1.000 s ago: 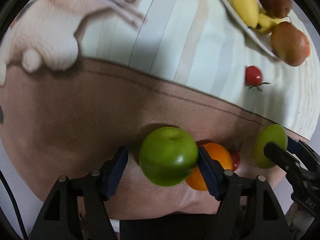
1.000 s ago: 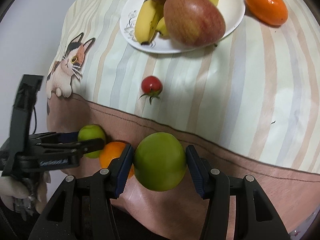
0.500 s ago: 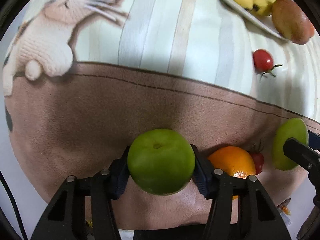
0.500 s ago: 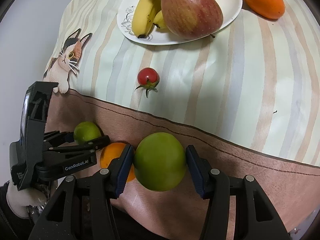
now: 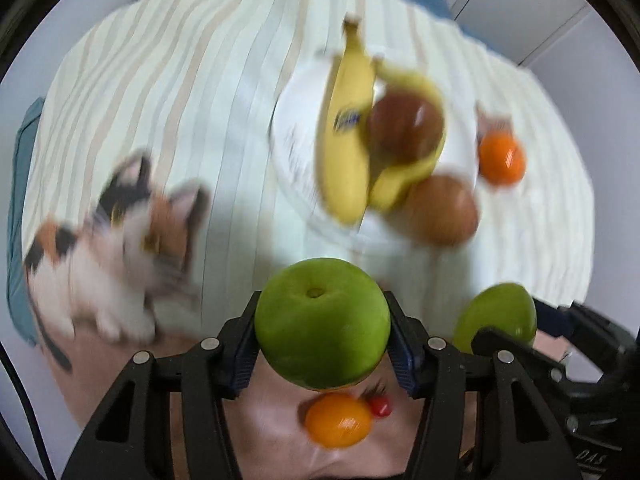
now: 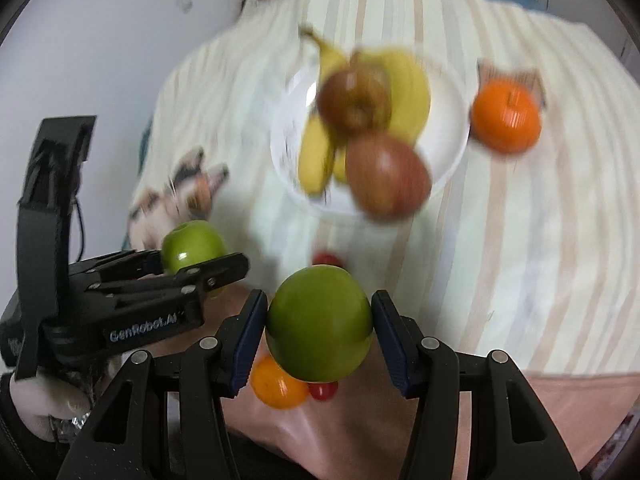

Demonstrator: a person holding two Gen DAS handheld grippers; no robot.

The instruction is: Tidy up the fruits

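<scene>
White plate [image 6: 448, 160], centre of frame on the striped bench cloth [image 6: 540, 240], holds bananas [image 6: 408, 92] and two reddish apples [image 6: 386, 176]; an orange [image 6: 506, 118] lies just beside it, upper right. Left tool [image 5: 322, 328] clamps a green apple [image 5: 322, 324]; right tool [image 6: 318, 322] clamps another green apple [image 6: 318, 324]. Left tool body reads "GenRobot.AI"; the banana sticker is illegible.

Both tongs [image 5: 322, 344] [image 6: 318, 332] are black plastic with blue ribbed pads [image 6: 248, 340], silver screws and white "GenRobot.AI" lettering.
</scene>
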